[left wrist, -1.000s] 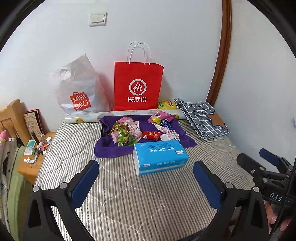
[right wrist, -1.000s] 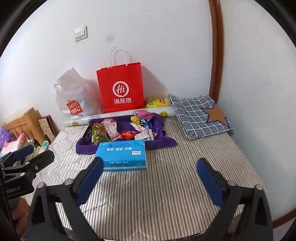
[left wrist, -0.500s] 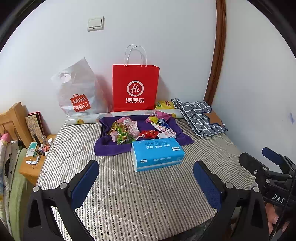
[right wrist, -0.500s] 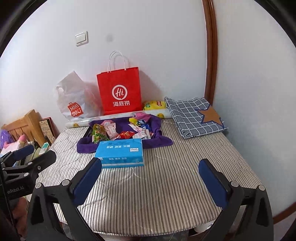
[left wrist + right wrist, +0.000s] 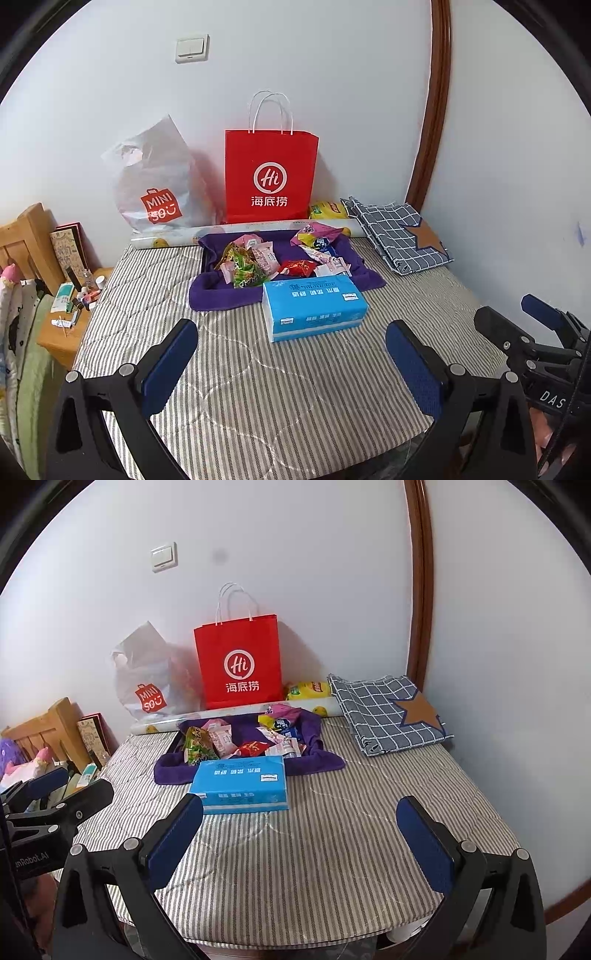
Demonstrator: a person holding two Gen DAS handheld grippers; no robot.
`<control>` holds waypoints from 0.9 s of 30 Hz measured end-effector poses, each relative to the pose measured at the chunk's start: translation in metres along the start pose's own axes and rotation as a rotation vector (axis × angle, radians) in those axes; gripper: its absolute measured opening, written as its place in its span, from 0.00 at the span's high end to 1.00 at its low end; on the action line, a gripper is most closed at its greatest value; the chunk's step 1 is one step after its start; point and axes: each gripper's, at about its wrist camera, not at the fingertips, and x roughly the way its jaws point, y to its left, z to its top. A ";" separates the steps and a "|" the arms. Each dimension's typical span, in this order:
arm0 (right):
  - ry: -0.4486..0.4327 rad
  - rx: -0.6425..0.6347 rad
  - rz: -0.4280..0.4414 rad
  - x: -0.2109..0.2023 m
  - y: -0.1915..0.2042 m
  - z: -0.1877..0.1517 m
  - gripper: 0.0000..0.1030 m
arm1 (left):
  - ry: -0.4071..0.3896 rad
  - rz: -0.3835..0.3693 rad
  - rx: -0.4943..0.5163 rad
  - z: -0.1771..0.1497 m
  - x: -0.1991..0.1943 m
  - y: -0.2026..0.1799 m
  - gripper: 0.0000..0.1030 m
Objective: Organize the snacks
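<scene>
Both tongs hover over the near edge of the striped table (image 5: 280, 387), each spread wide with nothing between the pads. The left gripper (image 5: 291, 354) and right gripper (image 5: 303, 830) point toward twelve o'clock, where the snacks (image 5: 280, 258) lie heaped on a purple cloth (image 5: 218, 291). A blue tissue box (image 5: 314, 306) sits just in front of the cloth, touching its edge. Behind, against the wall, stands a red paper bag (image 5: 271, 177), with a translucent plastic bag (image 5: 155, 184) at about eleven o'clock and a folded checked cloth (image 5: 399, 236) at about one o'clock.
</scene>
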 end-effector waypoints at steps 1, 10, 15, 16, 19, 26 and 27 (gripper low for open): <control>-0.001 -0.002 0.000 0.000 0.001 0.000 0.00 | -0.002 0.000 -0.001 0.000 -0.001 0.000 0.00; -0.004 -0.013 0.009 -0.003 0.008 0.000 0.00 | -0.003 0.001 -0.005 0.000 -0.003 0.005 0.00; -0.003 -0.013 0.011 -0.003 0.009 0.000 0.00 | -0.003 -0.001 -0.009 0.001 -0.004 0.006 0.00; -0.003 -0.013 0.010 -0.003 0.010 -0.001 0.00 | -0.002 -0.001 -0.010 0.001 -0.004 0.007 0.00; -0.006 -0.013 0.010 -0.003 0.011 -0.001 0.00 | -0.003 0.002 -0.011 0.001 -0.005 0.009 0.00; -0.008 -0.013 0.012 -0.004 0.013 -0.001 0.00 | -0.003 0.005 -0.018 0.001 -0.005 0.011 0.00; -0.009 -0.013 0.013 -0.004 0.013 -0.001 0.00 | -0.004 0.006 -0.019 0.001 -0.006 0.011 0.00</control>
